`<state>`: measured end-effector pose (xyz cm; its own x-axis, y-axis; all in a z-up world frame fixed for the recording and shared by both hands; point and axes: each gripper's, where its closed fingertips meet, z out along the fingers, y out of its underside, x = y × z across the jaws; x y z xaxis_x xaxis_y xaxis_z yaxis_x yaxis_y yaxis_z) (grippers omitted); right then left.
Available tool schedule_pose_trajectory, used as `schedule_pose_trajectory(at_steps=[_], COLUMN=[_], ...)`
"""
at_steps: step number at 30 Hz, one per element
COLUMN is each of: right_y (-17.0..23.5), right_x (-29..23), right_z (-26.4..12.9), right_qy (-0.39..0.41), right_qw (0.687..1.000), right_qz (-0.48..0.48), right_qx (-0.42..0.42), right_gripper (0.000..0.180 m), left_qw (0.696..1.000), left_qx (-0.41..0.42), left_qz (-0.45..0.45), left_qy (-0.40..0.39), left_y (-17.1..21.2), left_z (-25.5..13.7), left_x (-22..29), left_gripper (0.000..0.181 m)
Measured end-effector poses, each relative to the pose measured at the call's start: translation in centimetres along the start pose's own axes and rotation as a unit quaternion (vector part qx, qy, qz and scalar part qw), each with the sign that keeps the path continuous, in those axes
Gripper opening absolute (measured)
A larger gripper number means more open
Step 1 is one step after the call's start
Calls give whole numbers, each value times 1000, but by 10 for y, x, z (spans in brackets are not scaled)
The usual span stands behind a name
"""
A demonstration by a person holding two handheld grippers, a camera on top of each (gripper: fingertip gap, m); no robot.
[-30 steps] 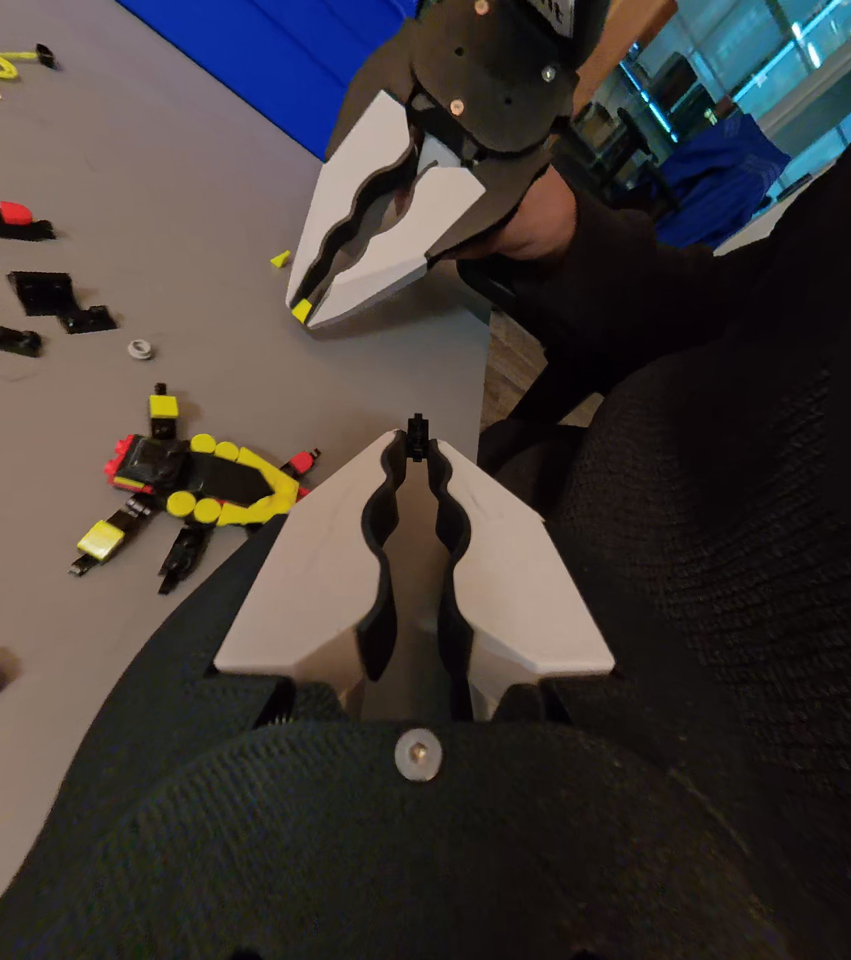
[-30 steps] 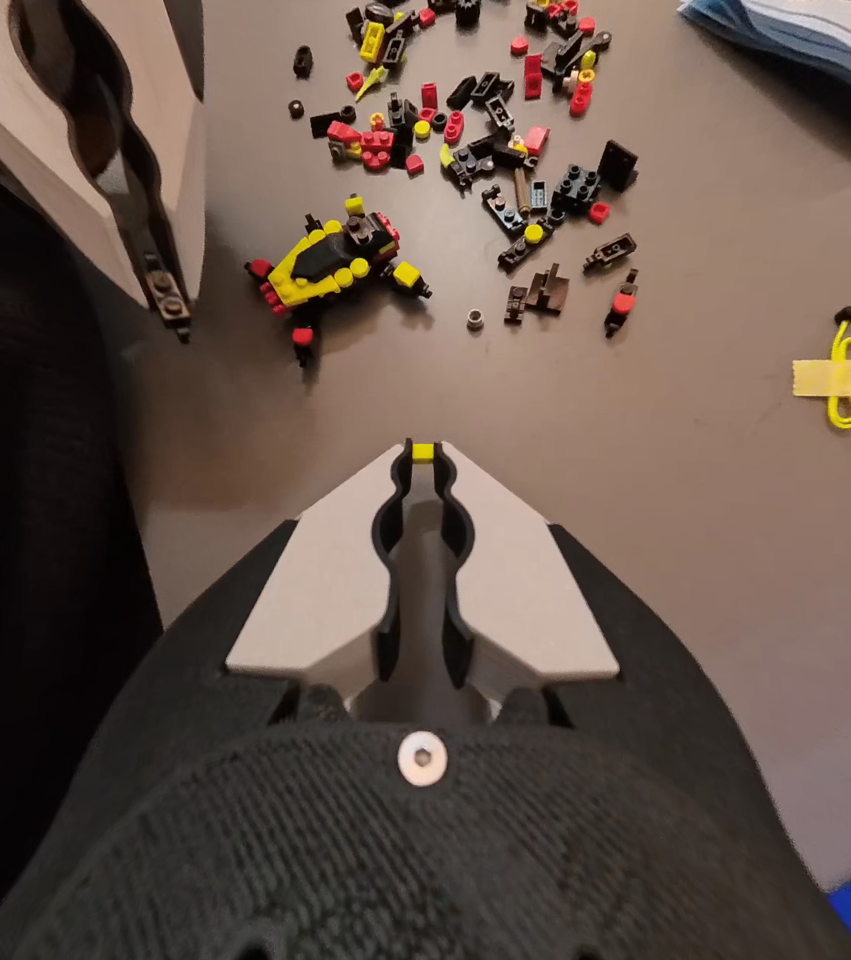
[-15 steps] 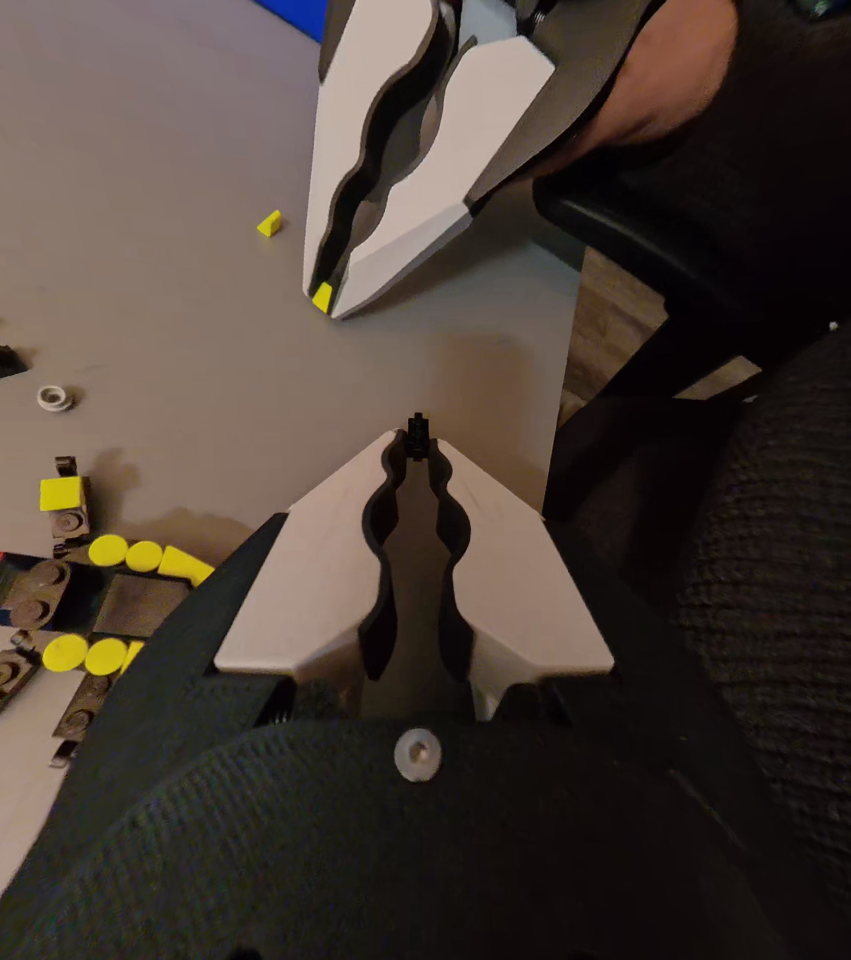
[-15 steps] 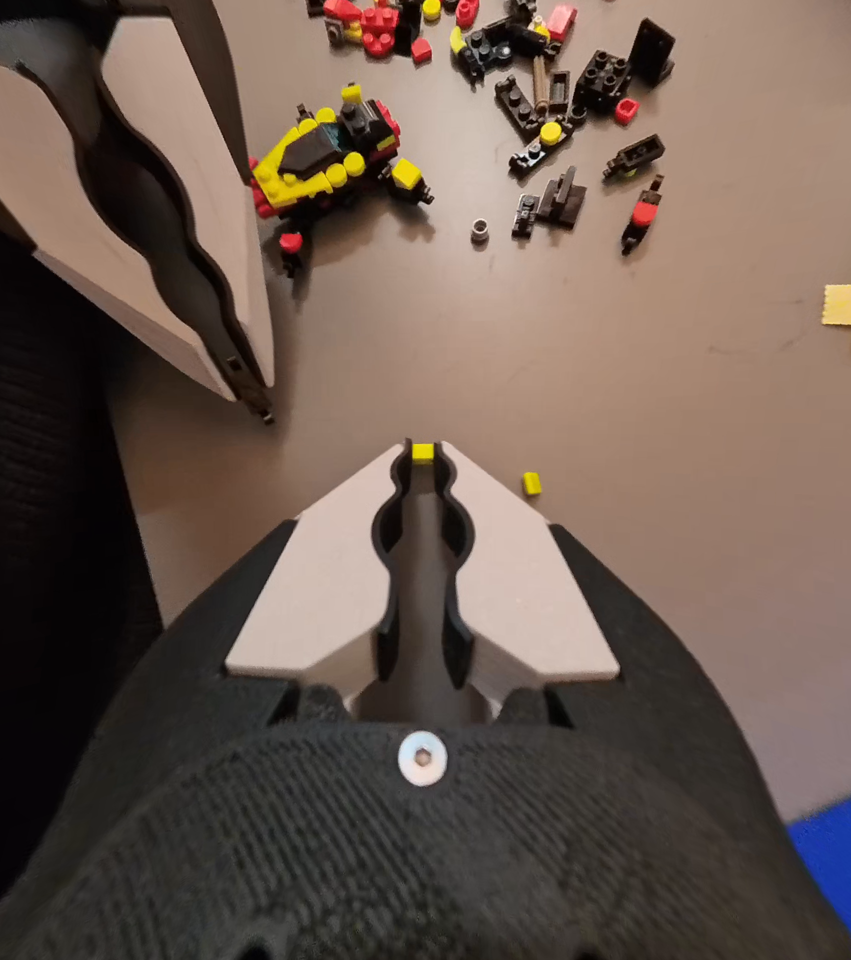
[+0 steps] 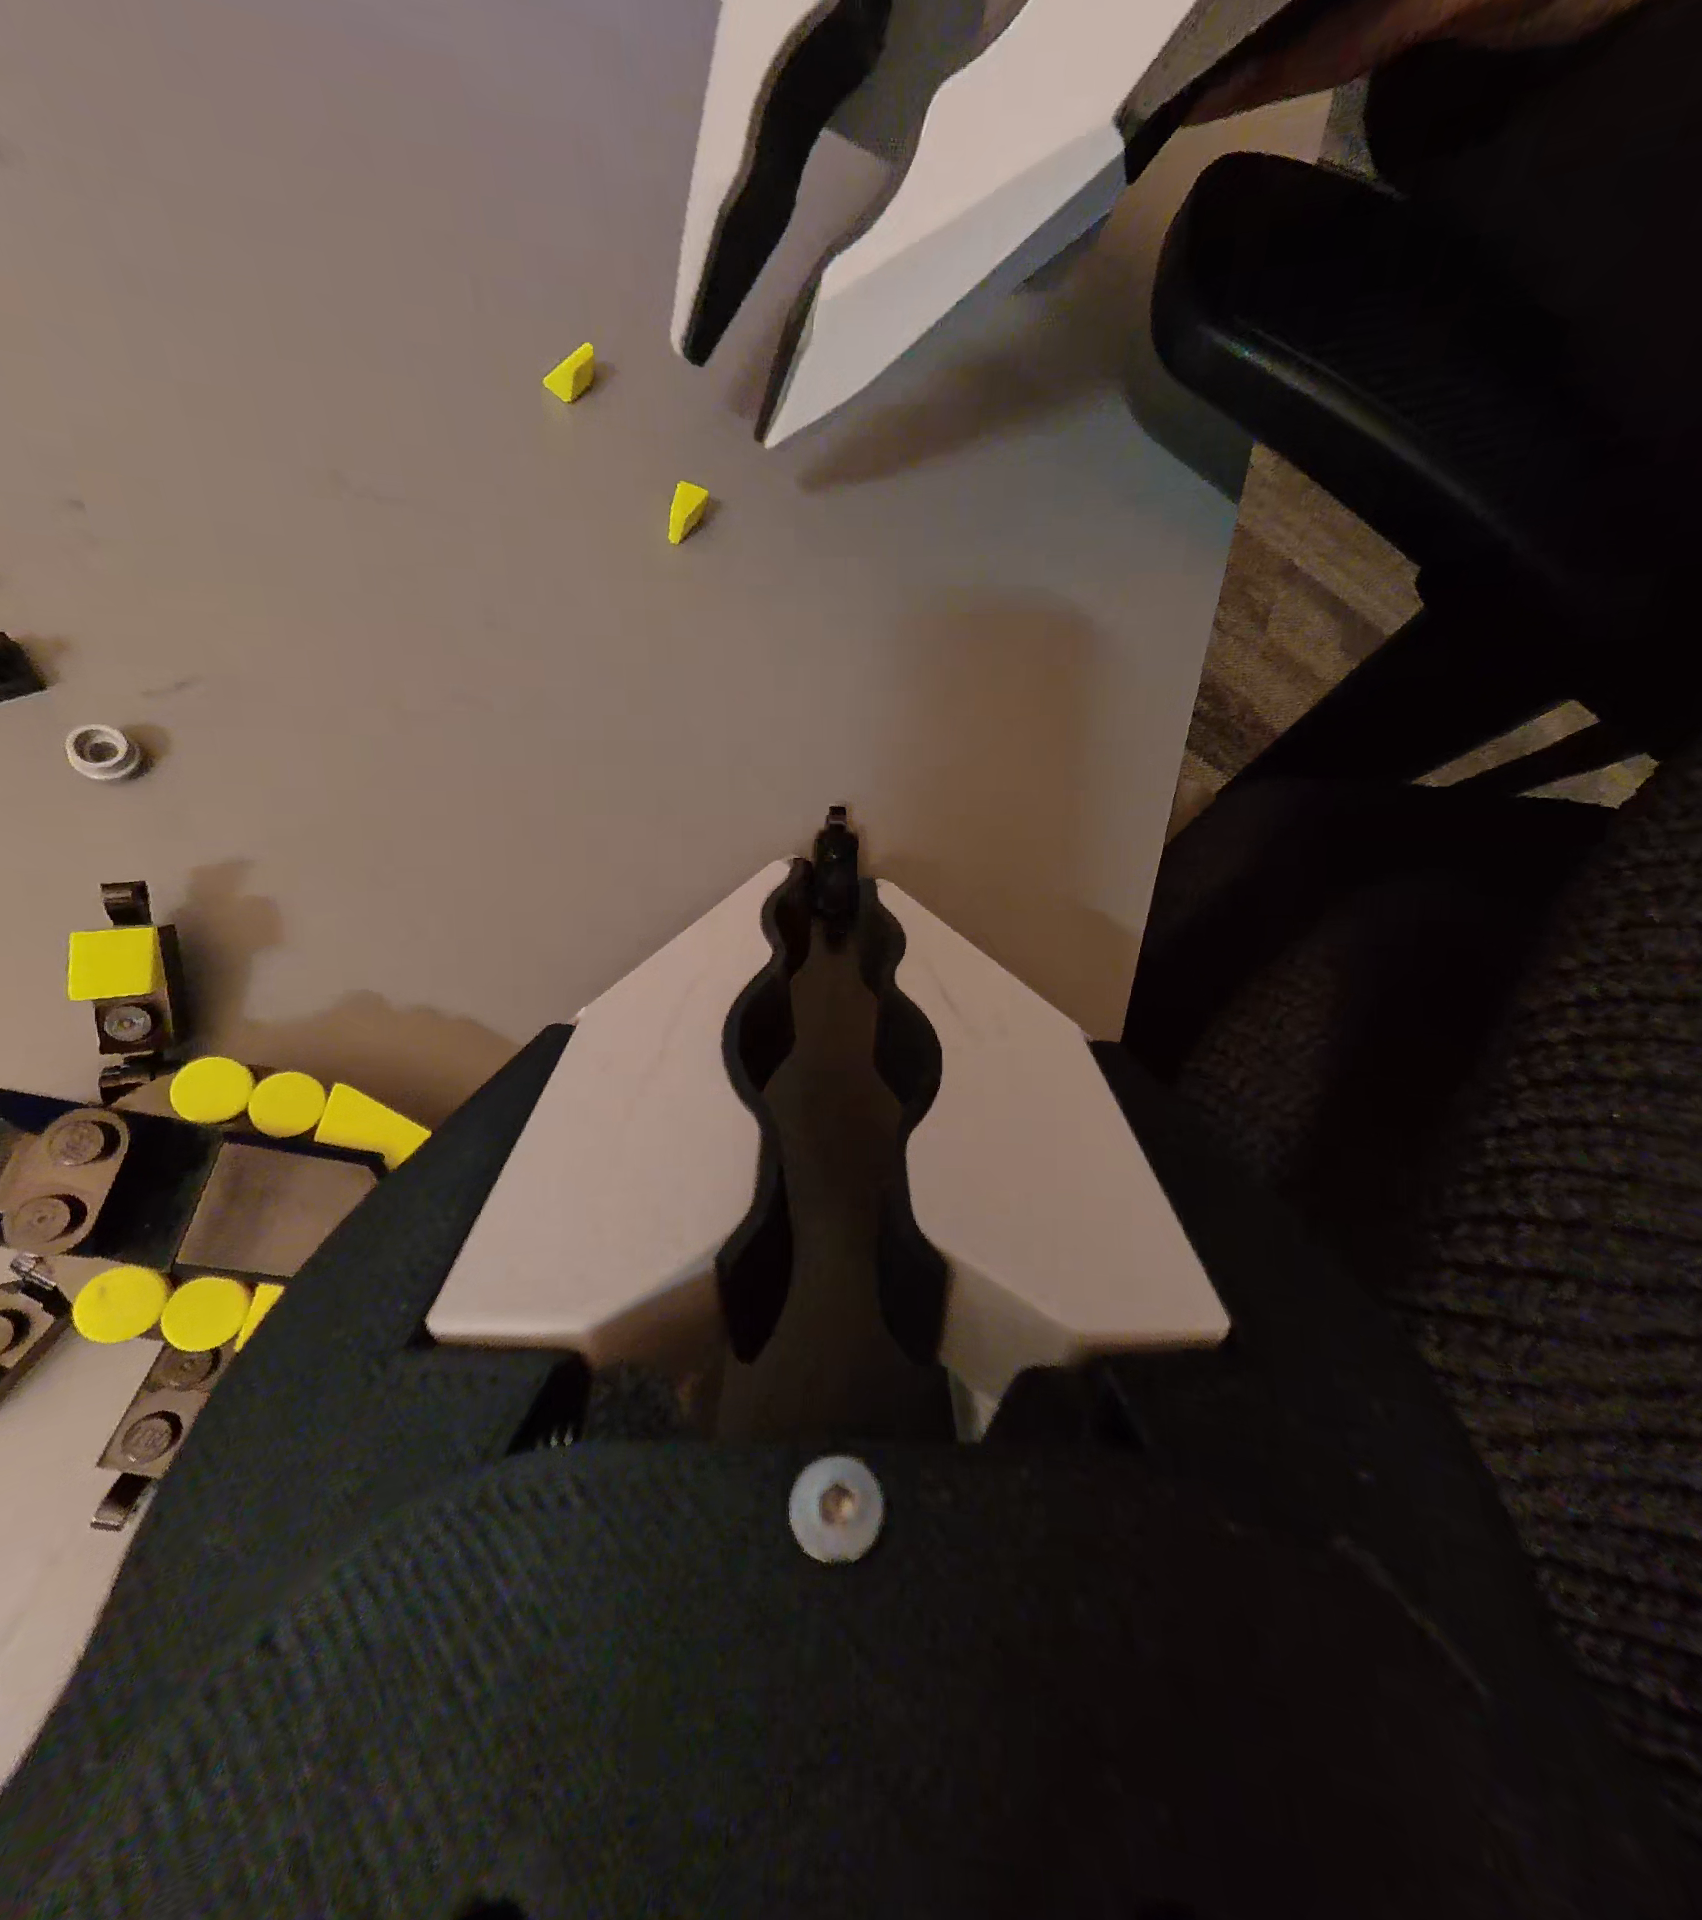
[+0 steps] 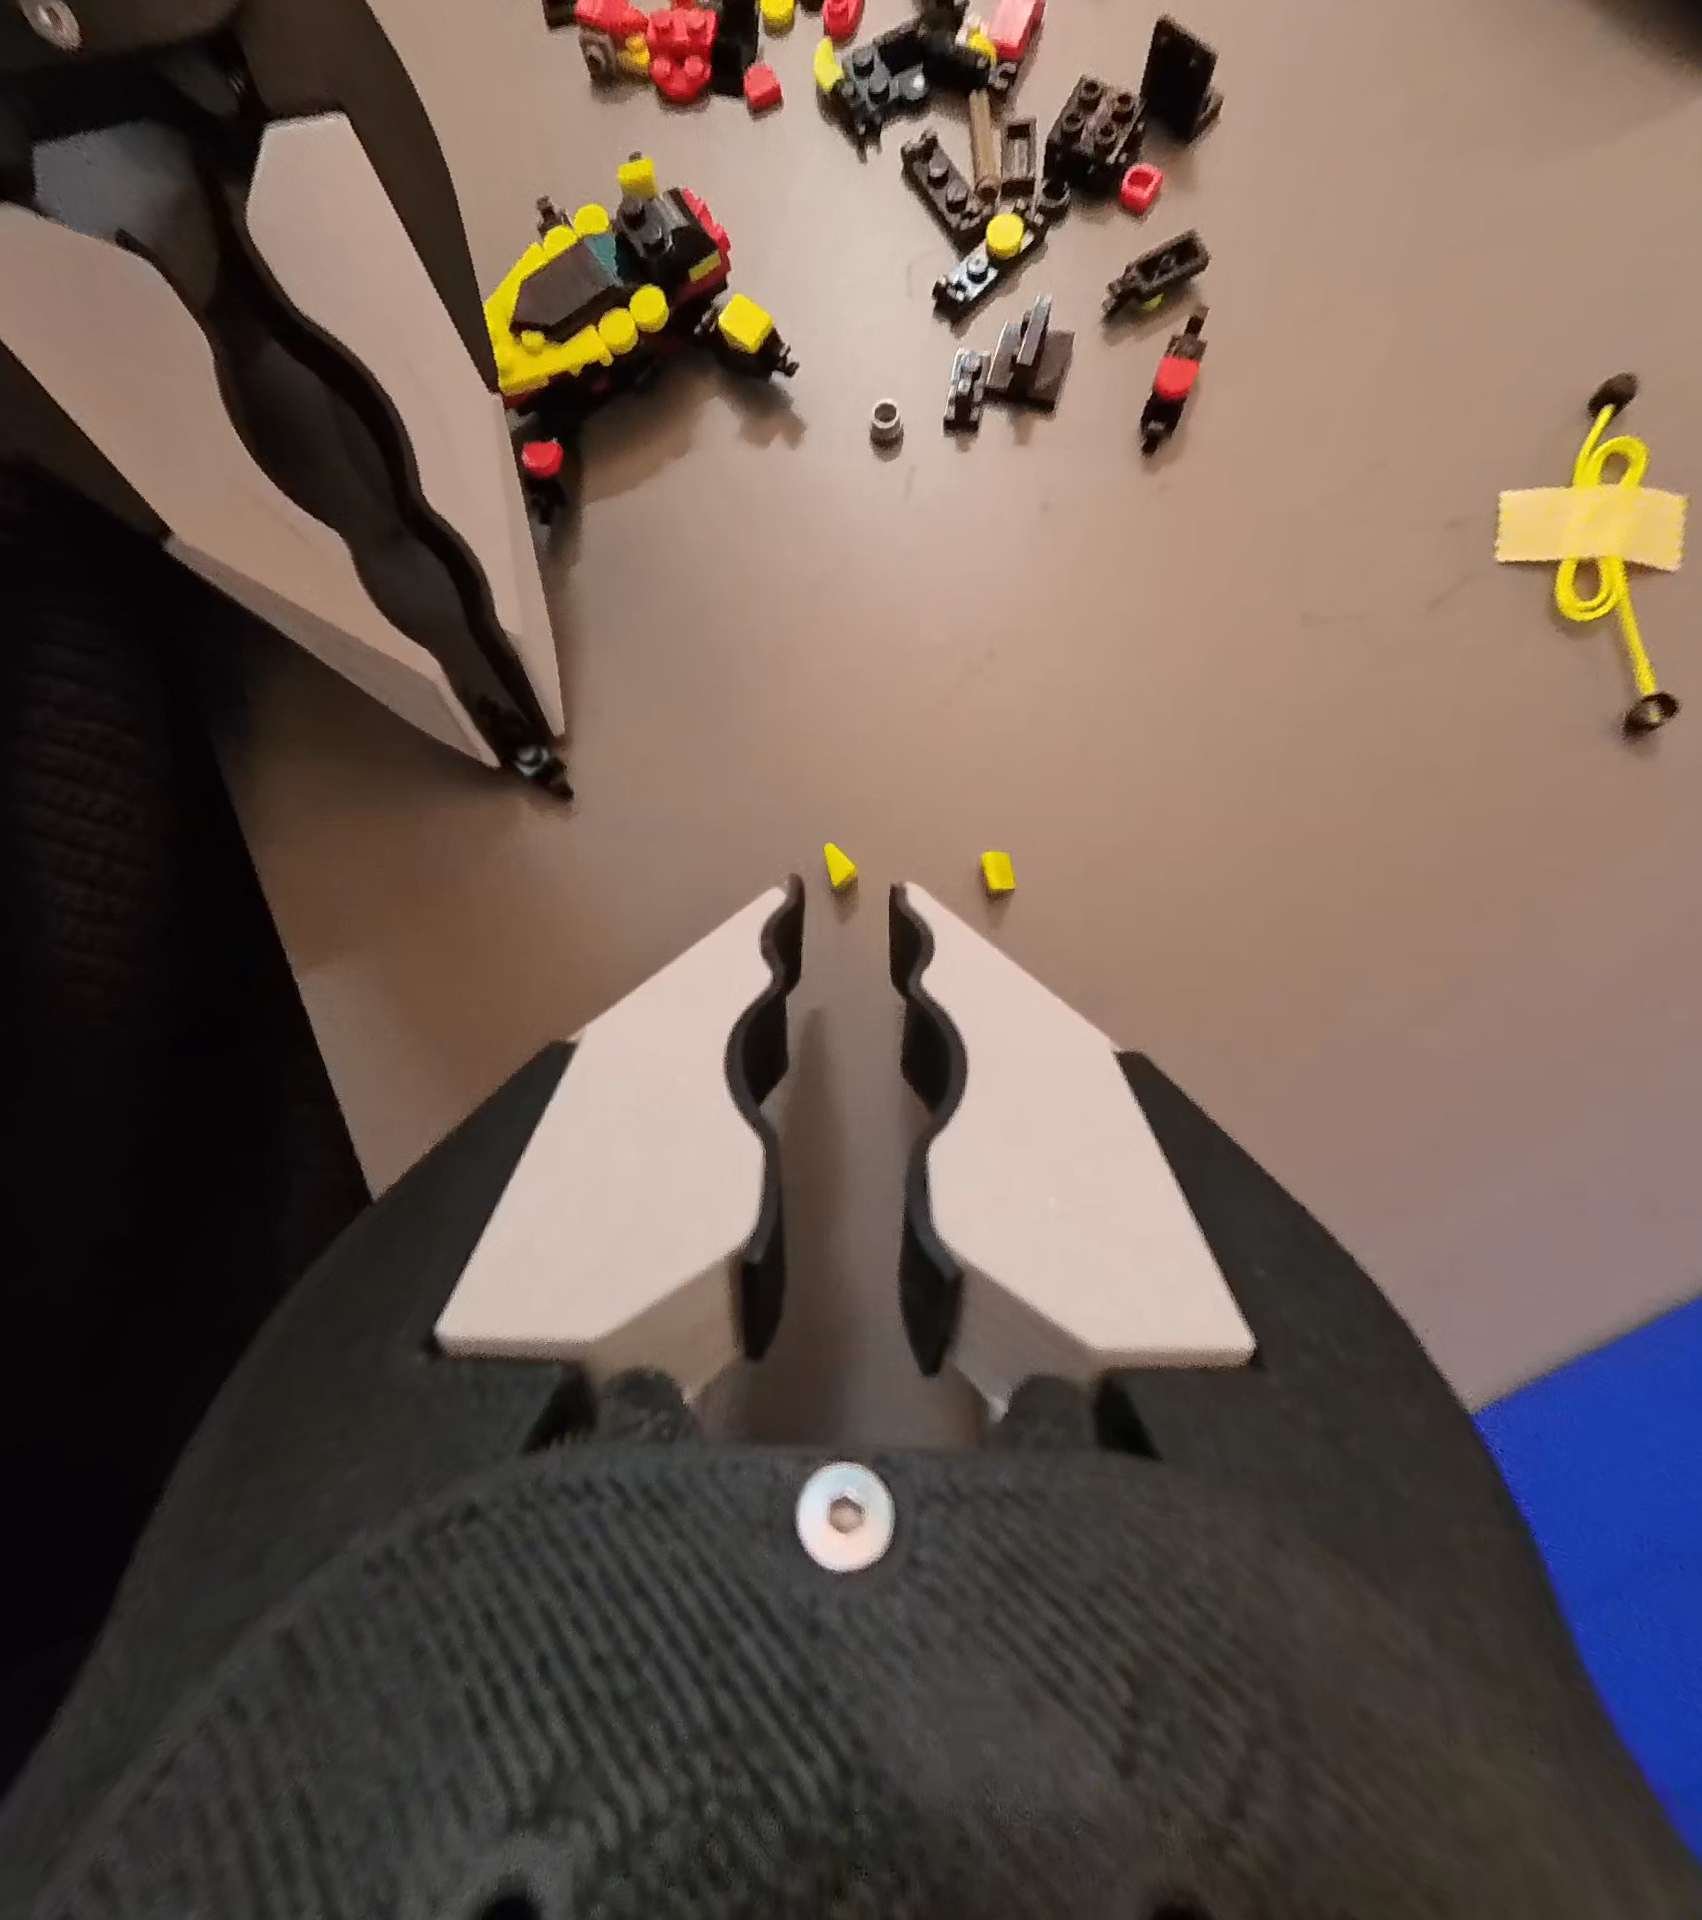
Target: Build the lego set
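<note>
My left gripper (image 5: pixel 834 883) is shut on a small black piece (image 5: pixel 836 868) and holds it near the table's right edge; it also shows in the right wrist view (image 6: pixel 530 753). My right gripper (image 6: pixel 845 902) is open and empty; it also shows in the left wrist view (image 5: pixel 733 390). A small yellow wedge (image 6: pixel 839 865) lies on the table just ahead of its fingertips, also in the left wrist view (image 5: pixel 686 510). A second yellow wedge (image 6: pixel 998 872) lies to the right of it. The part-built black, yellow and red model (image 6: pixel 608 301) lies on the table, also in the left wrist view (image 5: pixel 140 1174).
A pile of loose black, red and yellow pieces (image 6: pixel 982 125) lies at the far side. A small grey ring (image 6: pixel 886 421) lies near the model. A yellow cord under tape (image 6: pixel 1595 530) lies at the right. A black chair armrest (image 5: pixel 1346 343) stands past the table edge (image 5: pixel 1179 727). My right fingertips sit around 9 cm from my left ones.
My right gripper has opened and let go of the yellow wedge, which now lies on the table ahead of its fingertips. Both grippers have come closer to the table and to each other.
</note>
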<state>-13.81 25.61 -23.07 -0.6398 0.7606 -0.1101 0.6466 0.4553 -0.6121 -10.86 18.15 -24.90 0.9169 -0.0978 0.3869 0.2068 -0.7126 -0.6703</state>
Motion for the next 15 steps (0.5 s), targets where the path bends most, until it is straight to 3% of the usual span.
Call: schedule_pose_trajectory(at_steps=[15], right_y=[5], right_x=[-3], right_z=[21], right_qy=[-6], right_qw=[998], right_qz=[-21], right_qx=[-51], right_gripper=[2], left_qw=[999], left_qx=[28], left_qz=[-31], left_qy=[27], left_y=[-3], left_z=[-11], left_x=[3], left_gripper=[18])
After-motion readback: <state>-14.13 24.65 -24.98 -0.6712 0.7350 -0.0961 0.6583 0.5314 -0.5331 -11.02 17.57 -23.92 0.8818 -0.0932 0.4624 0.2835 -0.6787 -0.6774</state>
